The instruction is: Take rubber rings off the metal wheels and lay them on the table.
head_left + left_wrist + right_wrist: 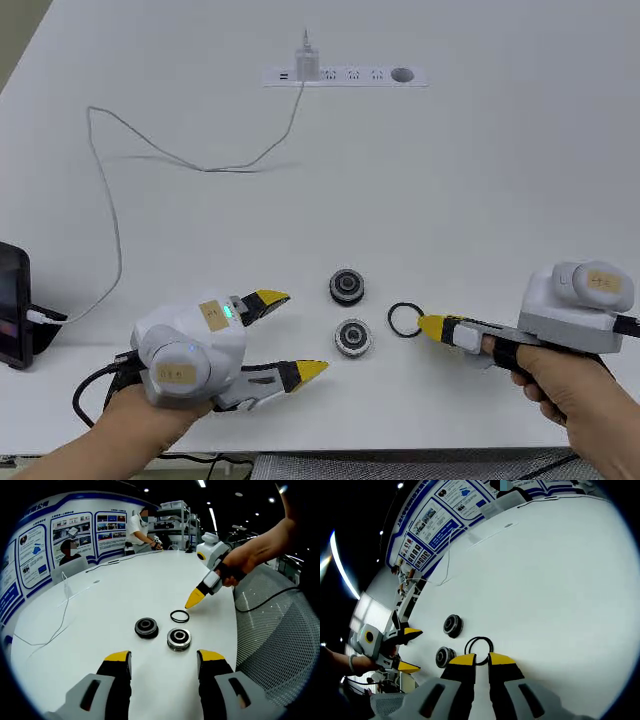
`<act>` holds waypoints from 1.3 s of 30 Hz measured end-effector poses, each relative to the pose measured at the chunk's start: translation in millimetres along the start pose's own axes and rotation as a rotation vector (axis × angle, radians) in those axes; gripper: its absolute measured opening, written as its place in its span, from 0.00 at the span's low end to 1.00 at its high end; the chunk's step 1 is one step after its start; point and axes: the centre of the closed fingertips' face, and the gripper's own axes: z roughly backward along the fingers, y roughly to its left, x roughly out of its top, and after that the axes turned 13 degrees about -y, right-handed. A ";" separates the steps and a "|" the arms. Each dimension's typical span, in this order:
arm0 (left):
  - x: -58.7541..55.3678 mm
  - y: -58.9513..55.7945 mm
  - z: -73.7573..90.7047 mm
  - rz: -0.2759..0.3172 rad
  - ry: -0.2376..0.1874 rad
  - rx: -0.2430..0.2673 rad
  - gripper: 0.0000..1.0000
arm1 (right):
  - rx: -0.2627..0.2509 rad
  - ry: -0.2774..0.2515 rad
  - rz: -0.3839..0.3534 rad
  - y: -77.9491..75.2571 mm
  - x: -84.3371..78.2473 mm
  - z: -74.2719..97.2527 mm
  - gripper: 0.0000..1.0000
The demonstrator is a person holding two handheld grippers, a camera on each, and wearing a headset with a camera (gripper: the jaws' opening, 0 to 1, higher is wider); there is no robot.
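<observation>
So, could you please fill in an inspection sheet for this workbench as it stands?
Surface: white table, clean.
Job's things: two metal wheels. The far wheel looks dark-rimmed and the near wheel shows a silver rim. One rubber ring lies flat beside them.
Clutter: power strip with a charger; dark phone at the left edge.
Grippers: left gripper open, short of the wheels; right gripper shut, tips at the ring's edge.
Cables: white cable from charger to phone; black cable behind the left gripper.
Surroundings: wall posters; people at the table's far end.
</observation>
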 end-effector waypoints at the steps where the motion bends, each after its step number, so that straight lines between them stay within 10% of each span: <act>1: 0.1 0.4 -0.1 -0.001 -0.001 0.001 0.54 | -0.003 0.000 0.002 -1.1 0.0 0.5 0.11; 39: 25.5 22.4 -40.4 -0.056 -0.018 0.016 0.33 | 0.139 0.002 -0.003 46.8 3.2 -29.3 0.03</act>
